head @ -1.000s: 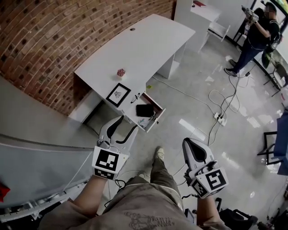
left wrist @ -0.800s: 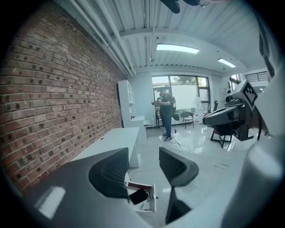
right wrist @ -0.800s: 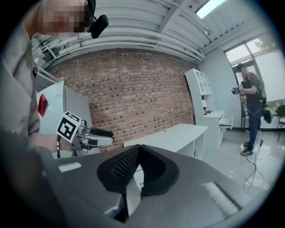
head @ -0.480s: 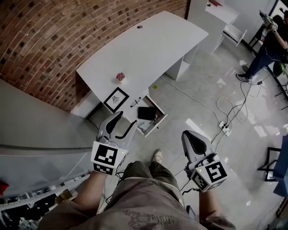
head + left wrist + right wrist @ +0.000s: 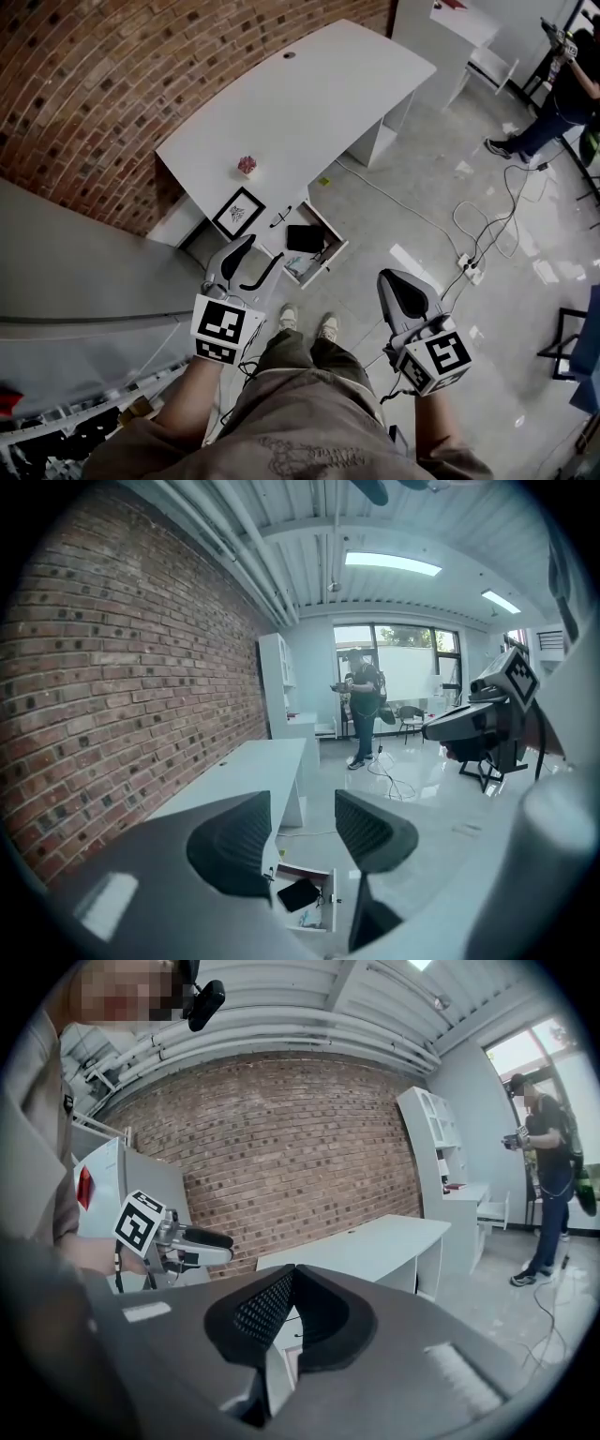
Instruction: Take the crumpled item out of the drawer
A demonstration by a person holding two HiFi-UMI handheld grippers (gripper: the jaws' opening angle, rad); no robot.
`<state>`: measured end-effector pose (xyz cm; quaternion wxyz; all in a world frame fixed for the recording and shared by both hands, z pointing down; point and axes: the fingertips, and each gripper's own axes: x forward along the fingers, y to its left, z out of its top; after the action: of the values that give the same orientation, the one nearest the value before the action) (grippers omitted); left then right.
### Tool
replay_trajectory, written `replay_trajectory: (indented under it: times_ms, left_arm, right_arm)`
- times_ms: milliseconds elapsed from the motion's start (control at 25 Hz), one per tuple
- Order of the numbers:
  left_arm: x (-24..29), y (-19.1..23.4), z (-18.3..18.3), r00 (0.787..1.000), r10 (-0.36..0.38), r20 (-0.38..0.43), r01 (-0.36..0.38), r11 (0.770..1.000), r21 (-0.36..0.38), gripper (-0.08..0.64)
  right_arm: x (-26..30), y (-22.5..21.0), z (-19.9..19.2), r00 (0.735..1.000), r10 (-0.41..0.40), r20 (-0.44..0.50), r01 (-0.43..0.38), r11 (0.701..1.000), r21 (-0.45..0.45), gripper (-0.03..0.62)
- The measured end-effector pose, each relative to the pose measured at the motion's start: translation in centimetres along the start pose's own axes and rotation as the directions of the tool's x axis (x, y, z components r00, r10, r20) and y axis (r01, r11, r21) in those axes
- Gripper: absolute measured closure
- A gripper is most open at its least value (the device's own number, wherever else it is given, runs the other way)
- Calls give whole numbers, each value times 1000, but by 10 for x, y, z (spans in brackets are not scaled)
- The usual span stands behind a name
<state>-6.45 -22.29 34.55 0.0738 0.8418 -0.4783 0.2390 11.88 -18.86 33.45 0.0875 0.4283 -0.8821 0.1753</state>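
An open drawer point(image 5: 323, 246) juts from the white desk point(image 5: 309, 103), above the person's shoes in the head view. Inside it lie a flat black item point(image 5: 304, 238) and, at the near end, a pale crumpled item point(image 5: 297, 266). My left gripper point(image 5: 265, 249) is held open in the air short of the drawer, with nothing between its fingers. Its own view looks down past the pads at the drawer point(image 5: 330, 904), the black item point(image 5: 299, 893) and the crumpled item point(image 5: 309, 918). My right gripper point(image 5: 398, 284) hangs shut and empty to the right, over the floor; its pads point(image 5: 272, 1305) meet.
A framed picture point(image 5: 238, 213) and a small pink object point(image 5: 247, 165) sit on the desk. Cables and a power strip point(image 5: 470, 269) lie on the floor to the right. A person point(image 5: 561, 89) stands far right. Brick wall point(image 5: 103, 84) behind; a grey cabinet point(image 5: 84, 272) stands left.
The person holding the grippers has stepped, and both shoes now stand side by side below the drawer. The grippers keep their places and states.
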Motion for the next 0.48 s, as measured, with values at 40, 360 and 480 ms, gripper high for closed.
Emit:
replay_trajectory:
  times_ms: [40,360,480]
  left_arm:
    - [2,1,0,1000,-4,-4,4,1000,1,351]
    - [21,13,-7,996,-78,-31,78,997,-2,351]
    - [28,19,-14,994,-96,-47,97,995,11,351]
  right_arm:
    - [1,-2,1,1000,-5,-3,5,1000,0,565]
    - [19,-6,4,998,-57,-20,57,998,15,565]
    - [27,-4,1,997,-66,-25,67,998,23,565]
